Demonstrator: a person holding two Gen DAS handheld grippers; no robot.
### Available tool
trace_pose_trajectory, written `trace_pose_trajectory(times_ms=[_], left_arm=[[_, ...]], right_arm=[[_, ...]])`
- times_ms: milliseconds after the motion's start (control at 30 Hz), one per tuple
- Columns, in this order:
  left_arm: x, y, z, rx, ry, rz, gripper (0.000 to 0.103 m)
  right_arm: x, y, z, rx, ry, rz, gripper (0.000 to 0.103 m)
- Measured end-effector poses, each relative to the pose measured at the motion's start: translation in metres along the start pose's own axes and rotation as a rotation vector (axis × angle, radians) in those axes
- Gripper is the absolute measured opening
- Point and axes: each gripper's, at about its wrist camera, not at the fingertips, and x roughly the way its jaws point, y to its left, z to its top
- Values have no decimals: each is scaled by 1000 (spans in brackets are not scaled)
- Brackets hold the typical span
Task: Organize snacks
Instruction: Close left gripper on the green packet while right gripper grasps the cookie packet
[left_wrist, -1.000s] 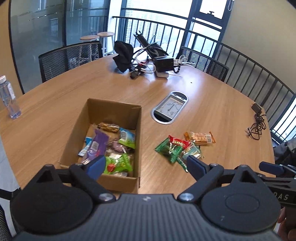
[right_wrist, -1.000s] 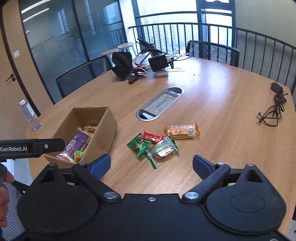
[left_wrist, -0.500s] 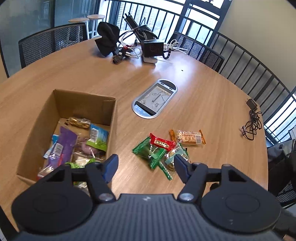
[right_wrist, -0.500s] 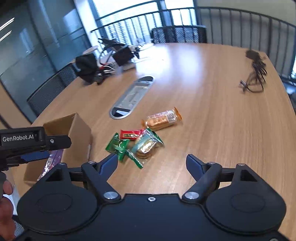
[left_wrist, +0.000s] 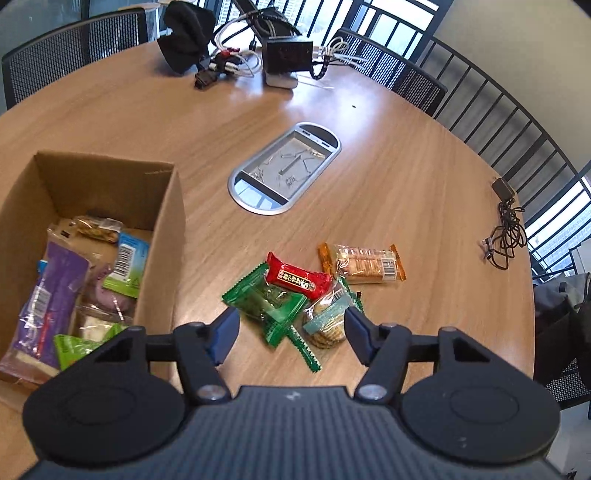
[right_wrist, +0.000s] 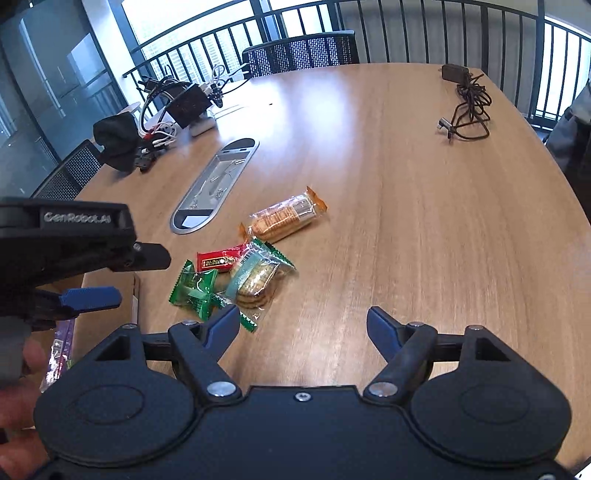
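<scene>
Now framed between the spread fingers of the left gripper (left_wrist: 291, 330): the loose snack pile (left_wrist: 295, 295) on the wooden table (left_wrist: 406, 184), green packets, red bar and cracker packs, just right of the cardboard box (left_wrist: 162, 236). A second ago centred on the box instead; swung over, so likely lining up a pick. Right gripper (right_wrist: 303, 328) also wide apart, empty, near the pile's right.

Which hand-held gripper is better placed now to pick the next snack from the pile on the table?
Probably the left hand-held gripper: it is open, with the green packet and the biscuit packet between its fingers. The right hand-held gripper, also open, faces mostly bare table, the pile off to its left.
</scene>
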Motion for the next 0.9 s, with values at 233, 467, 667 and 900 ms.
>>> trace_pose_trajectory(times_ms=[233, 467, 667, 900], left_arm=[[29, 4, 7, -60, 51, -3, 62], [54, 16, 8, -156, 111, -5, 56], [68, 23, 14, -207, 110, -18, 56], [84, 28, 21, -293, 124, -3, 57]], right_arm=[[18, -1, 0, 29, 21, 6, 75], [40, -4, 9, 71, 46, 43, 68], [58, 5, 16, 69, 60, 68, 66], [84, 14, 24, 44, 91, 75, 61]])
